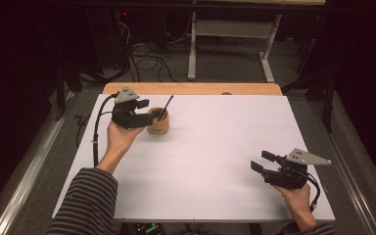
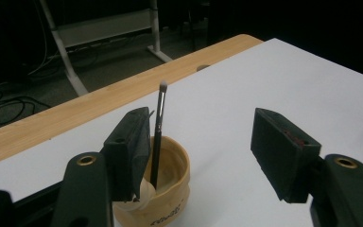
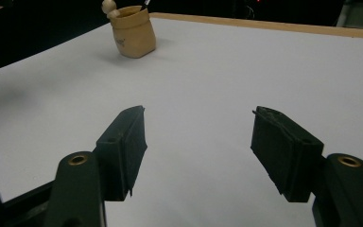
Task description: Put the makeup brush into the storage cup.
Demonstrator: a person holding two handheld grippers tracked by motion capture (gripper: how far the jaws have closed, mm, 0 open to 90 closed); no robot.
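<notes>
A white table (image 1: 210, 161) with a wooden far edge takes up most of the high view. On it, toward the far left, stands a small tan cup (image 1: 158, 123), upright. A thin black brush (image 1: 165, 108) stands in the cup, handle down and pale tip up, leaning slightly toward the far right in the high view.

The left gripper (image 1: 144, 111) sits just beside the cup on its left, held in the person's left hand (image 1: 120, 137). Its jaws stand wide apart with nothing gripped. In the left gripper view the cup (image 2: 163, 189) lies low and left of centre: its left part is hidden behind the left finger (image 2: 128, 151), the rest sits in the gap, and the right finger (image 2: 283, 151) is well apart from it. The brush (image 2: 158, 137) rises just to the right of the left finger, close to it; whether they touch cannot be told. A small pale knob (image 2: 144, 191) shows at the cup's near rim under that finger.

The right gripper (image 1: 263, 161) hovers over bare table at the near right, well apart from the cup, held in the right hand (image 1: 298, 198). Its jaws are also wide and hold nothing. In the right gripper view the cup (image 3: 133, 32) stands far off at the upper left, beyond the left finger (image 3: 125, 146).
</notes>
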